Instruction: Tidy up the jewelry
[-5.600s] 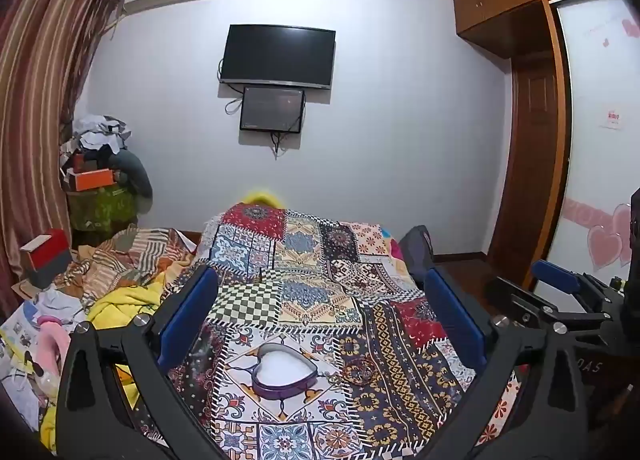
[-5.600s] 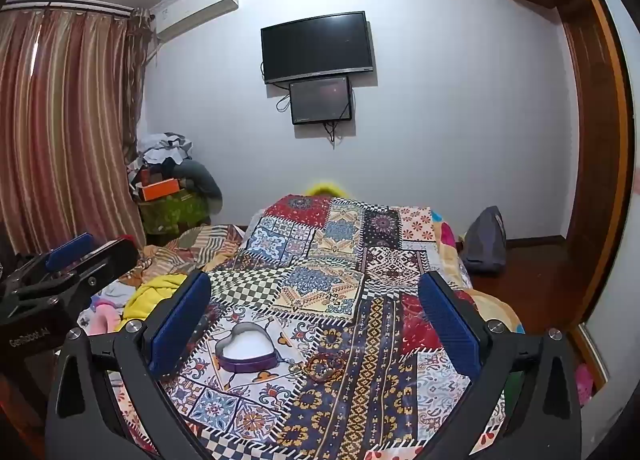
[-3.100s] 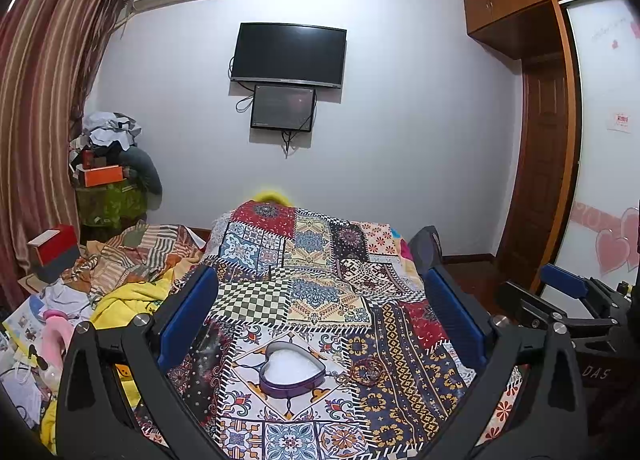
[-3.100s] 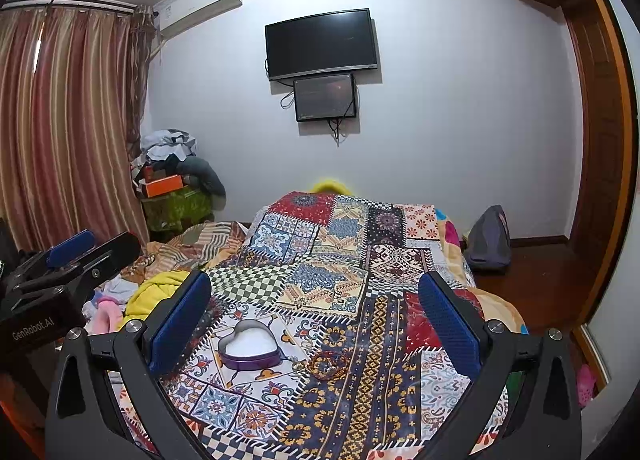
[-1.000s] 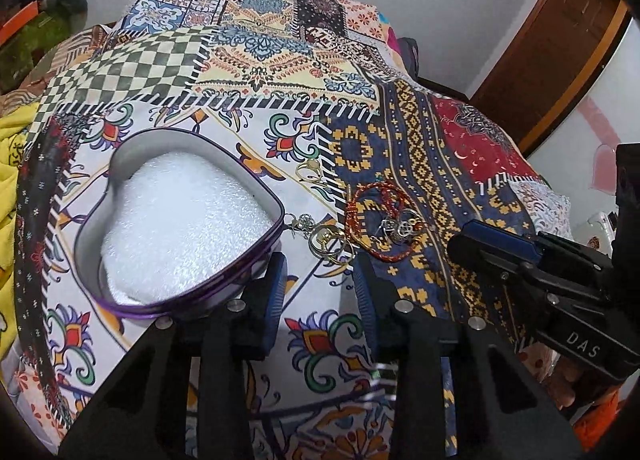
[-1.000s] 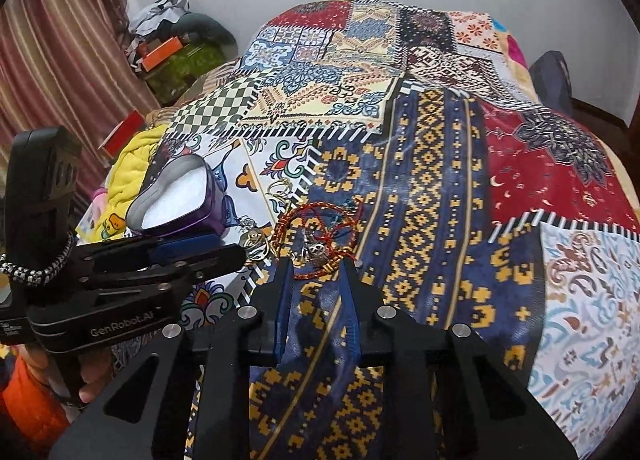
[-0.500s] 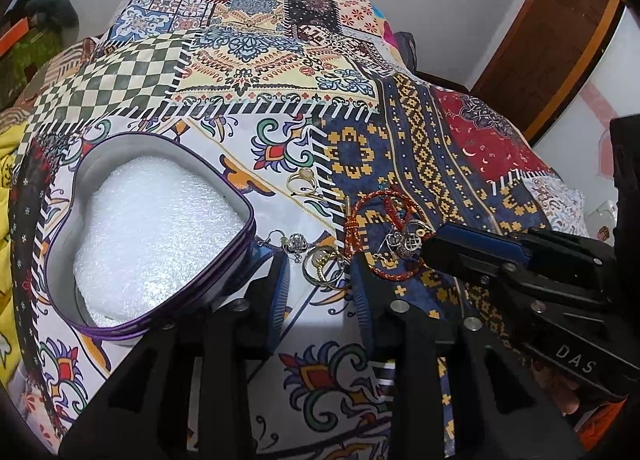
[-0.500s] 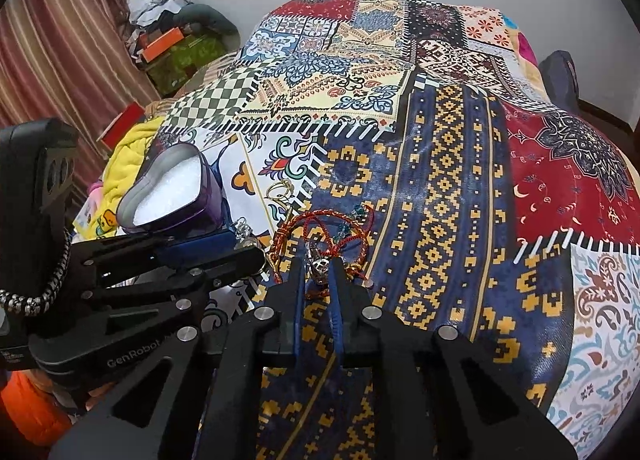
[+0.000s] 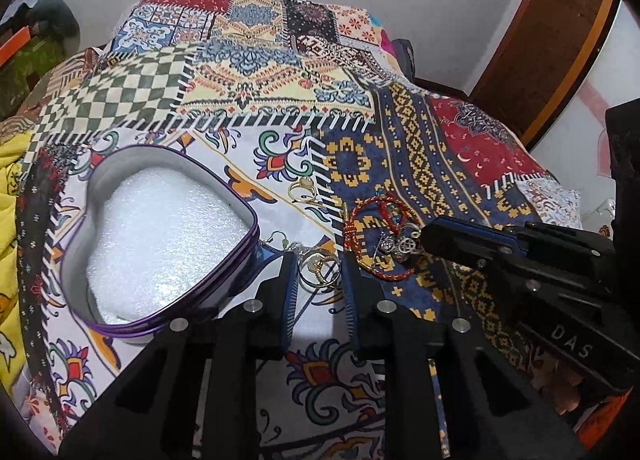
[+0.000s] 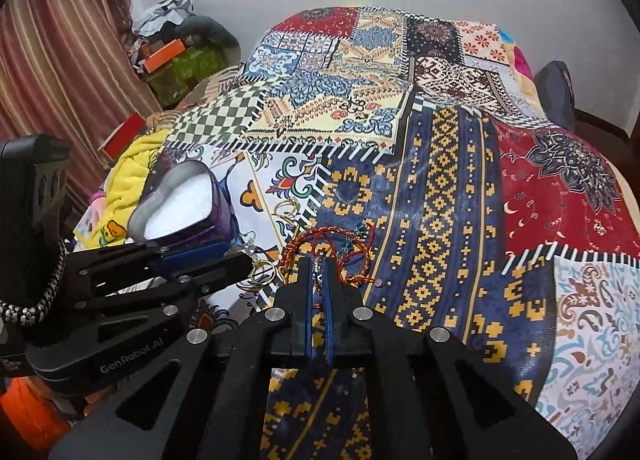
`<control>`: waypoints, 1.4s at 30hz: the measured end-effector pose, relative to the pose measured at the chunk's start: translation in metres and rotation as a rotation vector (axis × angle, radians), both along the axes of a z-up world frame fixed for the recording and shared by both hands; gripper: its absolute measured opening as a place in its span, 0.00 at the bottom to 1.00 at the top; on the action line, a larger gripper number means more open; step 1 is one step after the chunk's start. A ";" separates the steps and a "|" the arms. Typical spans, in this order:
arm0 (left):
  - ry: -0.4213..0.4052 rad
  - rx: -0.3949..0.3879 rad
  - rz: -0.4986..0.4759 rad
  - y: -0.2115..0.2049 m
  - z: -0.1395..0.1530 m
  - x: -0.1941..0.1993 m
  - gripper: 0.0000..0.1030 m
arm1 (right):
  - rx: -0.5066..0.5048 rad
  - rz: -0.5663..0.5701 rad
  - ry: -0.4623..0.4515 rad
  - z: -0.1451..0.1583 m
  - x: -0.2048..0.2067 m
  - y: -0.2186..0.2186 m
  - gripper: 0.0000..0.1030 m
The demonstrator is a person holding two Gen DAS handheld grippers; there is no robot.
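A purple heart-shaped box [image 9: 160, 244] lined with white foam sits open on the patterned bedspread; it also shows in the right wrist view [image 10: 180, 208]. Beside it lie gold rings [image 9: 318, 266], a separate gold ring [image 9: 304, 190], a red cord bracelet [image 9: 368, 228] and silver charms [image 9: 400, 242]. My left gripper [image 9: 319, 264] is partly open, its jaws on either side of the gold rings. My right gripper [image 10: 317, 265] is nearly closed on the silver charms [image 10: 318, 266] inside the red bracelet [image 10: 332, 248].
The patchwork bedspread [image 10: 440, 180] covers the bed. Yellow cloth [image 10: 132, 172] and clutter lie at the left edge. Striped curtains [image 10: 60, 60] hang at left, and a dark bag [image 10: 556, 92] stands past the bed's far right corner.
Both grippers came down from a high view of the room to the jewelry. The left narrowed around the gold rings; the right closed onto the silver charms.
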State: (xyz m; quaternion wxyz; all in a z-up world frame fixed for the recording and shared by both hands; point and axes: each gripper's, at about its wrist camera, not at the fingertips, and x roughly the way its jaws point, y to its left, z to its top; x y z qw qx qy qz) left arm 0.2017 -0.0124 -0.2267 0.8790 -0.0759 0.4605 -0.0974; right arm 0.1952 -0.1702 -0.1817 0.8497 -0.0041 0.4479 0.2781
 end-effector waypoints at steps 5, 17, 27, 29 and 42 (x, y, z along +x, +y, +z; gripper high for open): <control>-0.028 0.001 0.008 0.003 0.014 -0.006 0.20 | 0.005 -0.012 -0.016 0.011 -0.006 -0.004 0.04; -0.047 0.002 0.044 0.018 0.023 -0.027 0.20 | -0.051 -0.001 0.060 -0.007 0.006 0.007 0.16; -0.036 -0.004 0.062 0.026 0.015 -0.025 0.20 | -0.085 -0.016 0.046 -0.021 0.018 0.017 0.08; -0.035 -0.006 0.060 0.027 0.014 -0.023 0.20 | -0.073 -0.022 0.046 -0.020 0.017 0.016 0.05; -0.065 -0.004 0.052 0.023 0.027 -0.031 0.20 | 0.004 -0.032 0.017 0.010 0.004 0.001 0.03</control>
